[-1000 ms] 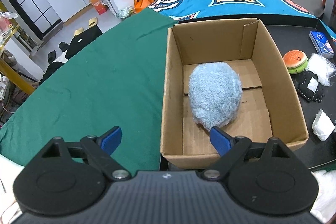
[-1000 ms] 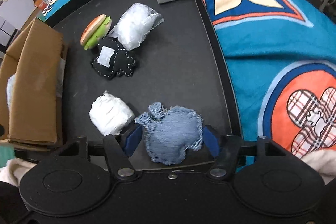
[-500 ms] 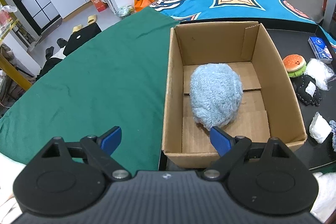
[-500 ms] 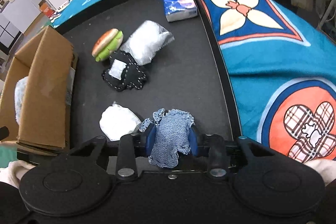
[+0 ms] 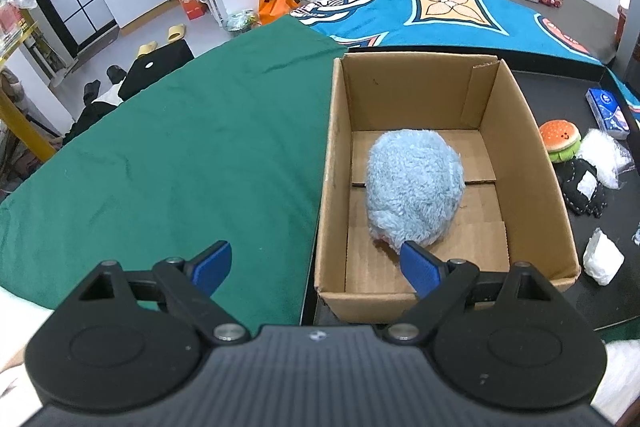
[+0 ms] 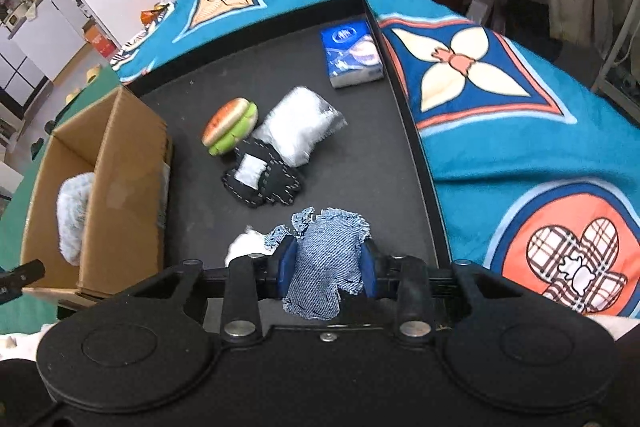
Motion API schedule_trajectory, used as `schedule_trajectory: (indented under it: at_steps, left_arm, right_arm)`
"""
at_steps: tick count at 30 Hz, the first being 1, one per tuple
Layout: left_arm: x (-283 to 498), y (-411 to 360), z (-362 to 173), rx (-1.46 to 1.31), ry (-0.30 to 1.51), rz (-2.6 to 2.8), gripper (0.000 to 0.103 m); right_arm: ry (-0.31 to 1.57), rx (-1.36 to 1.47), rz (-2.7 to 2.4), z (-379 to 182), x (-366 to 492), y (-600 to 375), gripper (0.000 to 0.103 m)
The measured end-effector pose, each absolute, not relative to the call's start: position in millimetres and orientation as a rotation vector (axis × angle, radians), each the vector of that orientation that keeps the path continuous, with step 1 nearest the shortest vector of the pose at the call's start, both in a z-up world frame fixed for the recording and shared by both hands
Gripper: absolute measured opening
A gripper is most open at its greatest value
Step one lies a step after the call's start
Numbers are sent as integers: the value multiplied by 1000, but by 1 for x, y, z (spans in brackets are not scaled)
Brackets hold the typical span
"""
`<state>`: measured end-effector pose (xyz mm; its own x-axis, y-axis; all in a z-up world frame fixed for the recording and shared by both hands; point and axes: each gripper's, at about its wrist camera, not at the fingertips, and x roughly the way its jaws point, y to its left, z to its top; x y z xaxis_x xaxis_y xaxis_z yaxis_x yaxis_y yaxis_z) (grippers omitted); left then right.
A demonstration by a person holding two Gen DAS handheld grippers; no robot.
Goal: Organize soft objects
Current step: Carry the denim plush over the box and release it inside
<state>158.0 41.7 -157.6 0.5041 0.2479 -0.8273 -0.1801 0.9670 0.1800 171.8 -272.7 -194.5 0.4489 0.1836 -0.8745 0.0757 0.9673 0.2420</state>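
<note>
My right gripper (image 6: 327, 263) is shut on a denim pouch (image 6: 324, 267) and holds it above the black tray (image 6: 360, 155). On the tray lie a burger plush (image 6: 230, 126), a black stitched pouch (image 6: 262, 179), a clear fluffy bag (image 6: 300, 129), a white wad (image 6: 244, 247) and a blue tissue pack (image 6: 352, 53). A cardboard box (image 5: 552, 211) holds a fluffy light-blue plush (image 5: 416, 195). My left gripper (image 5: 316, 263) is open and empty, over the box's near left corner.
A green cloth (image 5: 180, 155) covers the table left of the box. A blue patterned blanket (image 6: 540, 131) lies right of and behind the tray. The burger plush (image 5: 560, 139), the black pouch (image 5: 582, 187) and the white wad (image 5: 602, 259) also show in the left wrist view.
My right gripper closed on the denim pouch and lifted it off the tray. My left gripper has drawn back and up a little from the box, still open.
</note>
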Motion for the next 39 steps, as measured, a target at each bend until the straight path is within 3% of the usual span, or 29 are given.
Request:
schedule_trajectory:
  at_steps: [31,39]
  left_arm:
    - [160,65,-159,-76,997,204,87]
    - [160,74,-162,-144,1000,186,73]
  right_arm:
    - [958,198,230,-119,198,-197,34]
    - [936,172,272,-108,205,-173,34]
